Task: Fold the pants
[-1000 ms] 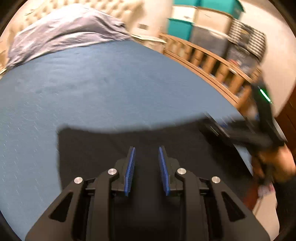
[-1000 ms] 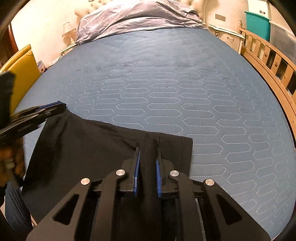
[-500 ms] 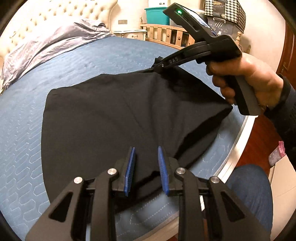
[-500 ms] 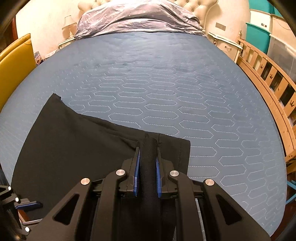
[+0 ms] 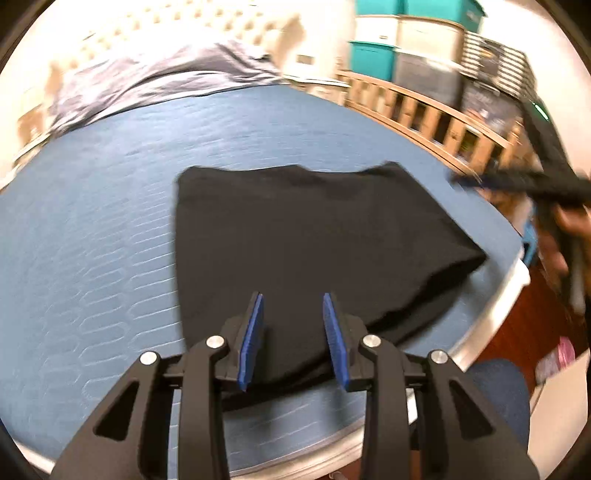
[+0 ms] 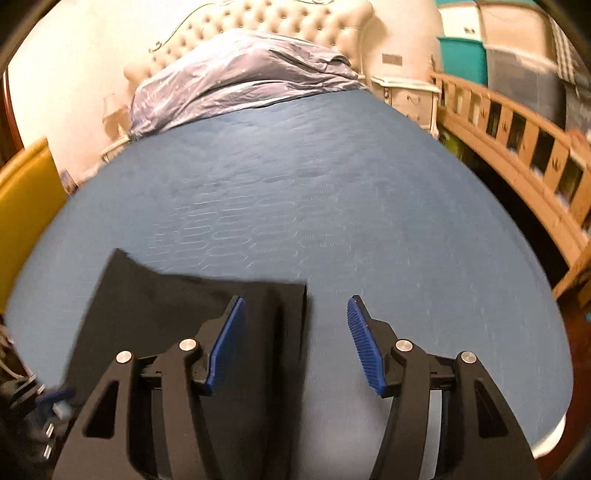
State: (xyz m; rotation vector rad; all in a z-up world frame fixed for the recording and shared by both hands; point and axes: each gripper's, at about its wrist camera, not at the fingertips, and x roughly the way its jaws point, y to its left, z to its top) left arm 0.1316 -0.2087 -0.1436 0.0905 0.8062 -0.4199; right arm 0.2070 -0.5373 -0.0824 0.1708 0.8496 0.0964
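Pants: black pants (image 5: pixel 314 240) lie folded flat near the foot edge of the blue bed (image 5: pixel 110 221).
Right gripper: my right gripper (image 6: pixel 295 332) has just sprung wide, cloth released.
Left gripper: my left gripper (image 5: pixel 291 332) has just been opening; nothing pinched.
Remaining: likely one more fold, or smoothing.

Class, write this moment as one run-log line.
pants: folded, flat on bed | left gripper: open, jaws just opened | right gripper: open, just released

Blue quilted bed (image 6: pixel 332 206), tufted cream headboard (image 6: pixel 266 18), wooden rail (image 6: pixel 517 140), yellow chair (image 6: pixel 26 192).
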